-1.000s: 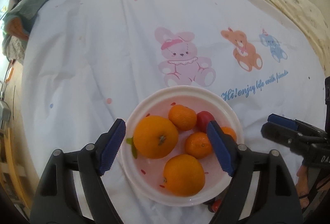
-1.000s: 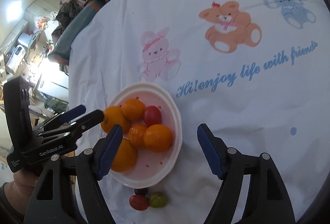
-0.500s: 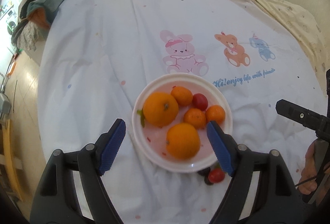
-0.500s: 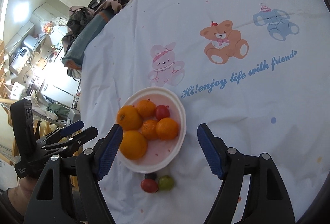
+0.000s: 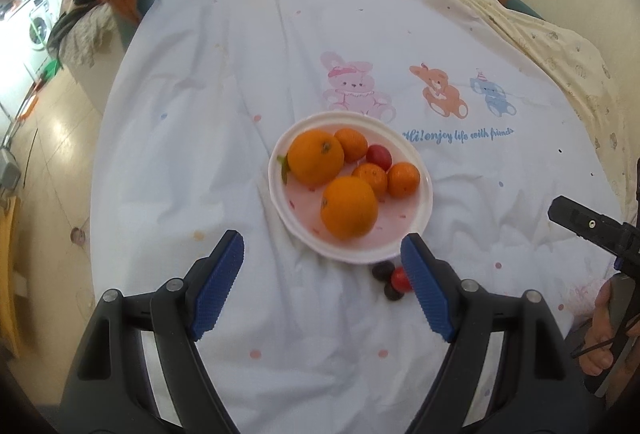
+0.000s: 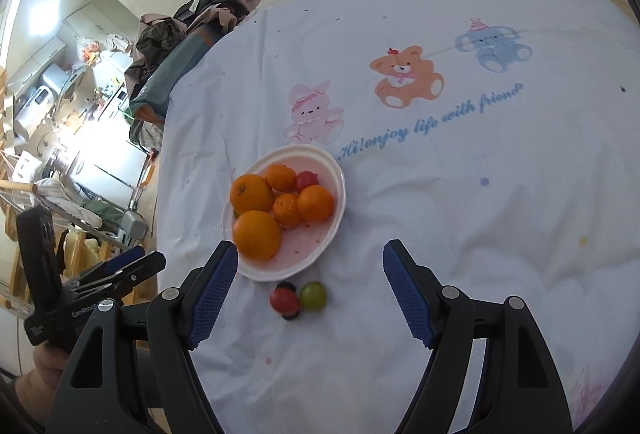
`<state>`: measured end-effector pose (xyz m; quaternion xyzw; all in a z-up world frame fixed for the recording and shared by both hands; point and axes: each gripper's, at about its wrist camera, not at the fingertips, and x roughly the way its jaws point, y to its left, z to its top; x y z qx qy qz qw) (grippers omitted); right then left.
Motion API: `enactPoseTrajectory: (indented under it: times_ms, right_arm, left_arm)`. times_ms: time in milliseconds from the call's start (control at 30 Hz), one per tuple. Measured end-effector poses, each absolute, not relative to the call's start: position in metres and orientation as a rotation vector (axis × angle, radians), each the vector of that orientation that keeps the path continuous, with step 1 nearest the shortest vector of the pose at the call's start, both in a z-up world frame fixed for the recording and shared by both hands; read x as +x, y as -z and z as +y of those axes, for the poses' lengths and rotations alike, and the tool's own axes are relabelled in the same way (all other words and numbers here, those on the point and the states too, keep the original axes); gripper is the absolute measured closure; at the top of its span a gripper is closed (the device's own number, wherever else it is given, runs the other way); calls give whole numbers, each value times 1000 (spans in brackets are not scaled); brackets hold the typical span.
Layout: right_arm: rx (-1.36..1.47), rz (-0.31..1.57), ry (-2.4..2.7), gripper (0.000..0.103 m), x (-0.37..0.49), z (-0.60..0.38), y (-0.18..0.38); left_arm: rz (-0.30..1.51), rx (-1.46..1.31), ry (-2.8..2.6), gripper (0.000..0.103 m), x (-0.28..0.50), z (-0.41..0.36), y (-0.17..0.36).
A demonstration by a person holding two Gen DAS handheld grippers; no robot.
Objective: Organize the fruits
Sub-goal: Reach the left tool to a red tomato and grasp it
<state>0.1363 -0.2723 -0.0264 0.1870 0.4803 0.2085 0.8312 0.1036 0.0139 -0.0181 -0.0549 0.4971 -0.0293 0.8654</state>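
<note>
A white plate (image 5: 425,202) with a pinkish inner face lies flat on the bed's white sheet, just below the printed pink rabbit. It holds two large oranges (image 5: 349,207) on its left side, three smaller mandarins (image 5: 403,179) touching them on the right, and one red cherry tomato (image 5: 378,157) between the mandarins. Just off the plate's near rim, a red cherry tomato (image 6: 284,299), a green one (image 6: 313,295) and two dark small fruits (image 5: 383,270) lie clustered together on the sheet.

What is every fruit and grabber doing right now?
Plate: on the sheet, holding fruit.
Oranges: five, in the plate.
Red fruit: in the plate.
Small fruits: loose on the sheet beside the plate.
Left gripper: open, empty.
Right gripper: jaws opening, empty.
</note>
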Motion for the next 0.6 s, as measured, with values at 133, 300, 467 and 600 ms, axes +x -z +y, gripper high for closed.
enactPoseTrajectory:
  times_ms: [133, 300, 467, 600]
  right_arm:
    - [447, 1038, -419, 22, 123, -282, 34]
    - [507, 1070, -387, 22, 122, -288, 46]
    - [525, 1087, -368, 22, 123, -289, 52]
    - [536, 1089, -355, 22, 125, -293, 53]
  left_arm:
    - [1061, -133, 59, 25, 91, 13, 30]
    - [1095, -121, 67, 25, 86, 0, 48]
    - [1138, -102, 106, 25, 87, -21, 65]
    - [1182, -52, 136, 28, 89, -52, 82]
